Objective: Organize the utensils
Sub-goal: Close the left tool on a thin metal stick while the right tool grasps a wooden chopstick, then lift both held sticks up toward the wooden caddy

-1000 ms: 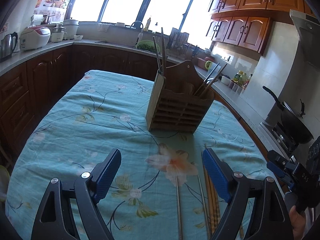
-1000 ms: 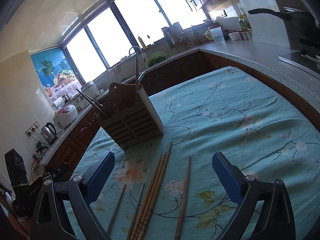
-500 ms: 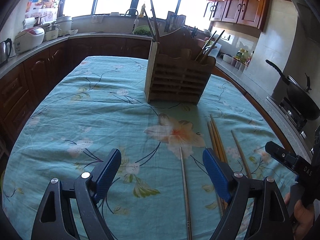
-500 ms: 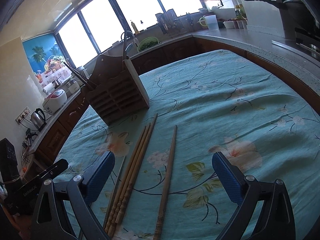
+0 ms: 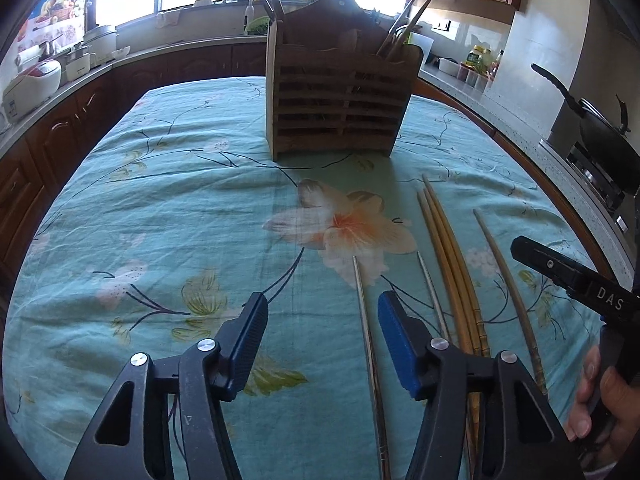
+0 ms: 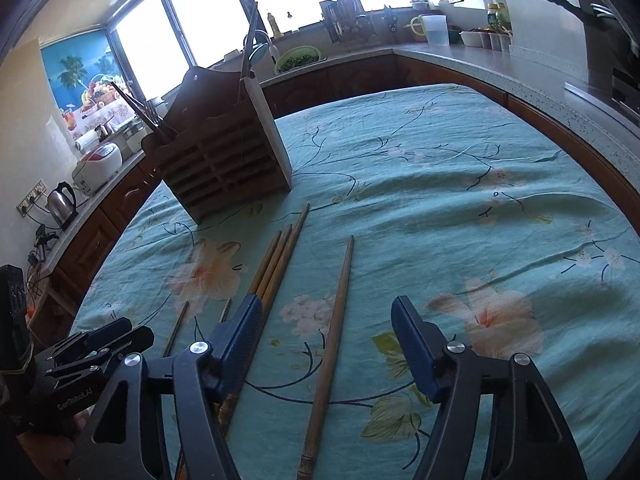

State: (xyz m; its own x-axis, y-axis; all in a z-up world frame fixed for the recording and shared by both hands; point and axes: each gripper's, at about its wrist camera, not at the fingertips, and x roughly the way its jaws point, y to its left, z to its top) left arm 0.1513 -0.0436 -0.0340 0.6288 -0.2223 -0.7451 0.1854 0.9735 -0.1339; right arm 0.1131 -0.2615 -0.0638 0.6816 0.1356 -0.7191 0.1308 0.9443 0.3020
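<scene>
A slatted wooden utensil holder point(image 5: 338, 100) stands on the teal flowered tablecloth point(image 5: 168, 208), with several chopsticks upright in it; it also shows in the right wrist view point(image 6: 224, 156). Loose chopsticks lie in front of it: a metal one point(image 5: 366, 320) between my left fingers, another metal one point(image 5: 434, 296), three bamboo ones together point(image 5: 448, 256) and a single wooden one point(image 5: 504, 280). My left gripper point(image 5: 322, 336) is open, low over the cloth. My right gripper point(image 6: 326, 340) is open, straddling the single wooden chopstick point(image 6: 334, 328) beside the bamboo bundle point(image 6: 280, 256).
Dark wood counters wrap the table on three sides. A rice cooker point(image 5: 30, 84) and kettle point(image 6: 62, 204) stand at the left, a wok on the stove point(image 5: 600, 124) at the right. A sink, dish rack and jug point(image 6: 434, 28) line the windows.
Both grippers have dropped and moved forward toward the loose chopsticks. Both have narrowed their opening. The left now brackets a metal chopstick, the right the single wooden one.
</scene>
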